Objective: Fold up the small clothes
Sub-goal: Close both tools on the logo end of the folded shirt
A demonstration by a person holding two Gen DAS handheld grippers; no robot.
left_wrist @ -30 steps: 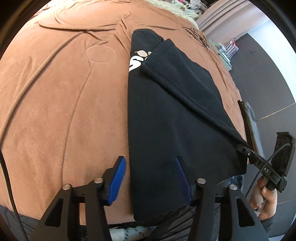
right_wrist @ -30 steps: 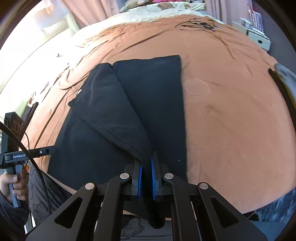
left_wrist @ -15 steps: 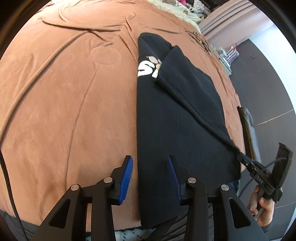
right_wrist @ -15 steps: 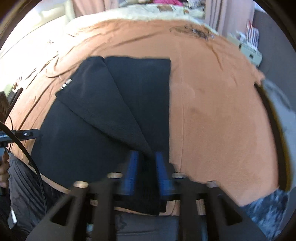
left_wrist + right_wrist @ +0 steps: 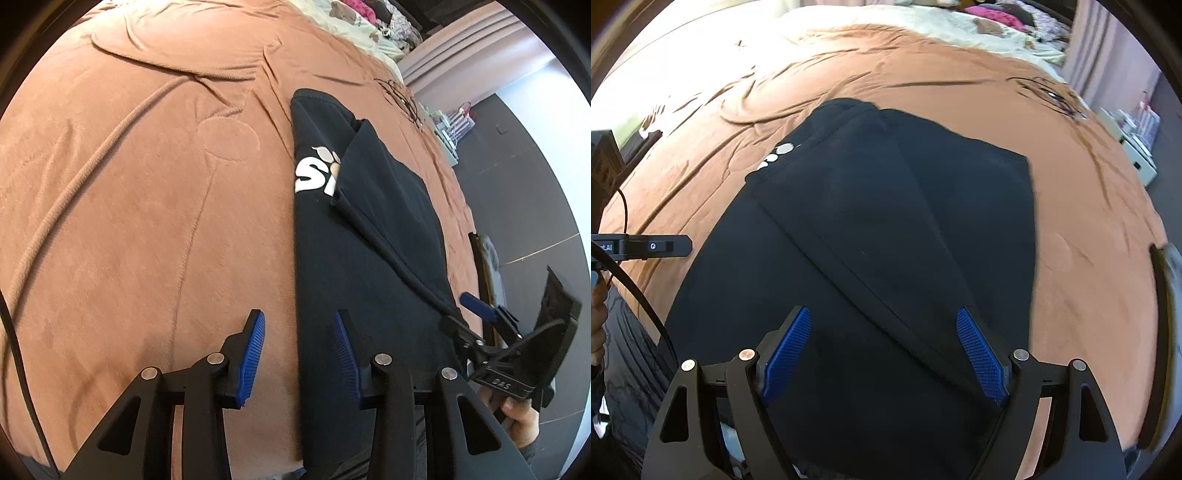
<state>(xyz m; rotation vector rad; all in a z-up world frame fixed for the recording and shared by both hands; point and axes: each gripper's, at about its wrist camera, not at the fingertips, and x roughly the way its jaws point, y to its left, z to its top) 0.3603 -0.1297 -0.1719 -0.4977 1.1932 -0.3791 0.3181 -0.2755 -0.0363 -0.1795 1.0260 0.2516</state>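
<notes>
A bed with a brown blanket (image 5: 147,206) filled nearly the whole room as I saw it, the cover creased in long ridges and pressed with a faint round mark. On it, near the front edge, lay the black shirt (image 5: 849,258), spread flat with one side panel folded diagonally over the body, so that a hemmed edge ran slantwise from the far left toward the near right. Part of a white printed logo (image 5: 314,173) showed beside that fold. A thin black cable (image 5: 1049,96) sat coiled on the blanket well beyond the shirt.

The right hand-held gripper (image 5: 886,354) hung over the shirt's near corner, its jaws opening wide; the folded hem lay under the gap, and the blue pads (image 5: 979,354) pressed on nothing. The left hand-held gripper (image 5: 299,354) straddled the shirt's left edge with its jaws part open, one pad over blanket, one over cloth, gripping nothing. A hand (image 5: 521,424) held the right tool's handle.
</notes>
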